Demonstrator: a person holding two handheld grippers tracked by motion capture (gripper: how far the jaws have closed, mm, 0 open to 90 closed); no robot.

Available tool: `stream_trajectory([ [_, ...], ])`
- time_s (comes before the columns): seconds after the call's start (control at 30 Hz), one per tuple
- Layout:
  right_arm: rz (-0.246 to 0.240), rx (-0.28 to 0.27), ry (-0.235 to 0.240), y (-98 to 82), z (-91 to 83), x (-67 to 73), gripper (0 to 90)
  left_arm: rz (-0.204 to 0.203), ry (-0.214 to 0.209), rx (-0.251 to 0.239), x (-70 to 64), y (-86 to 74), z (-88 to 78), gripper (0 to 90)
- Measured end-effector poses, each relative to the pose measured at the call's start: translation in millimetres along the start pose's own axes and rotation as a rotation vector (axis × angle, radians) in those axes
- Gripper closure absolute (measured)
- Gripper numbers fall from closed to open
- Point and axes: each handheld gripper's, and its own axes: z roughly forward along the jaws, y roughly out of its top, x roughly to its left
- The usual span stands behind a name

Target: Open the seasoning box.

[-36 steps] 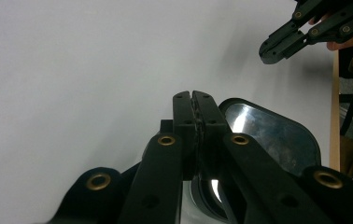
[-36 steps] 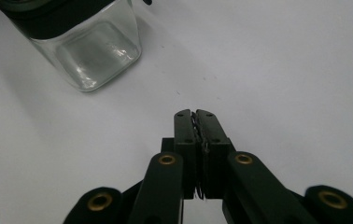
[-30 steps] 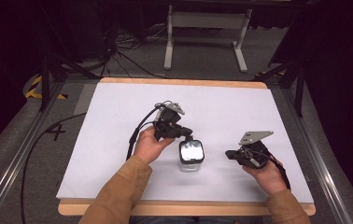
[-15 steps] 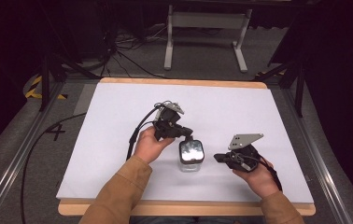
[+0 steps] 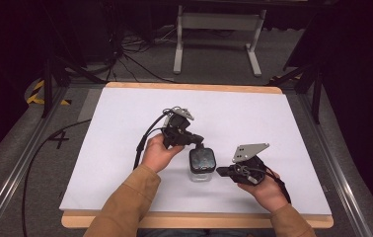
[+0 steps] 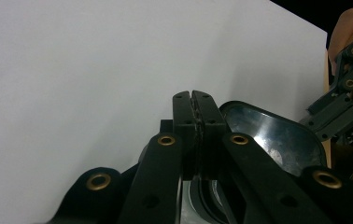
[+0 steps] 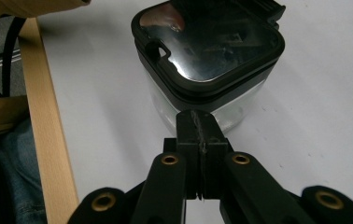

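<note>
A white rectangular table top with a pale wooden rim [image 5: 125, 217], seen from above. Near its middle stands a small clear container with a glossy black square lid [image 5: 202, 160]. The left black handheld gripper [image 5: 197, 140] meets the lid's far edge, jaws together. The right black handheld gripper [image 5: 220, 171] lies just beside the container, jaws together. Tan sleeves [image 5: 125, 207] enter from below.

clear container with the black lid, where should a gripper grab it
Probably across the clear container's glass walls below the black lid, coming in level from the side with open jaws. It stands upright, and the lid's rim overhangs, so a grip from above looks less secure.
</note>
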Motion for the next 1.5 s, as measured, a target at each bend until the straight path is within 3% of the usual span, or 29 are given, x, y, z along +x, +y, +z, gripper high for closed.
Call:
stream_trajectory([
  [0.1, 0.011, -0.023, 0.023, 1.2, 1.1, 0.3, 89.5, -0.001, 0.001, -0.001, 0.0, 0.0, 0.1, 89.3],
  [0.27, 0.010, -0.042, 0.019, 3.1, 1.7, 2.6, 89.6, 0.000, 0.007, 0.001, -0.7, 0.1, 0.0, 89.2],
  [0.3, 0.008, -0.046, 0.017, 3.3, 1.5, 2.7, 89.6, 0.003, 0.019, 0.000, -1.1, 0.4, -0.2, 88.3],
  [0.37, 0.012, -0.052, 0.016, 3.5, 1.1, 2.4, 89.7, 0.025, 0.089, -0.009, -4.3, 1.0, -3.7, 84.4],
  [0.4, 0.012, -0.056, 0.013, 3.5, 1.1, 2.3, 89.7, 0.025, 0.089, -0.009, -4.3, 1.0, -3.7, 84.5],
  [0.47, 0.015, -0.065, 0.017, 3.7, 1.0, 1.9, 89.7, 0.040, 0.111, -0.055, -9.4, 2.0, -17.8, 85.2],
  [0.67, 0.010, -0.103, 0.010, 6.7, -2.2, 1.0, 89.8, 0.035, 0.103, -0.118, -23.4, -0.1, -45.6, 86.8],
  [0.8, 0.021, -0.141, -0.015, 10.0, -3.6, -0.9, 89.8, 0.069, 0.115, -0.097, -38.0, -4.2, -61.8, 89.0],
  [1.0, 0.032, -0.185, -0.024, 17.1, -5.5, -3.6, 89.9, 0.077, 0.105, -0.093, -59.3, -18.9, -80.9, 89.2],
  [1.13, 0.028, -0.198, -0.019, 21.0, -6.9, -6.3, 89.9, 0.083, 0.109, -0.070, -71.5, -28.5, -82.5, 89.1],
  [1.4, -0.001, -0.222, -0.014, 28.4, -5.6, -10.4, 89.9, 0.088, 0.095, -0.047, -78.2, -35.9, -76.6, 88.9],
  [1.5, -0.009, -0.232, -0.010, 32.0, -4.3, -12.3, 89.9, 0.092, 0.088, -0.032, -76.2, -40.2, -67.1, 86.2],
])
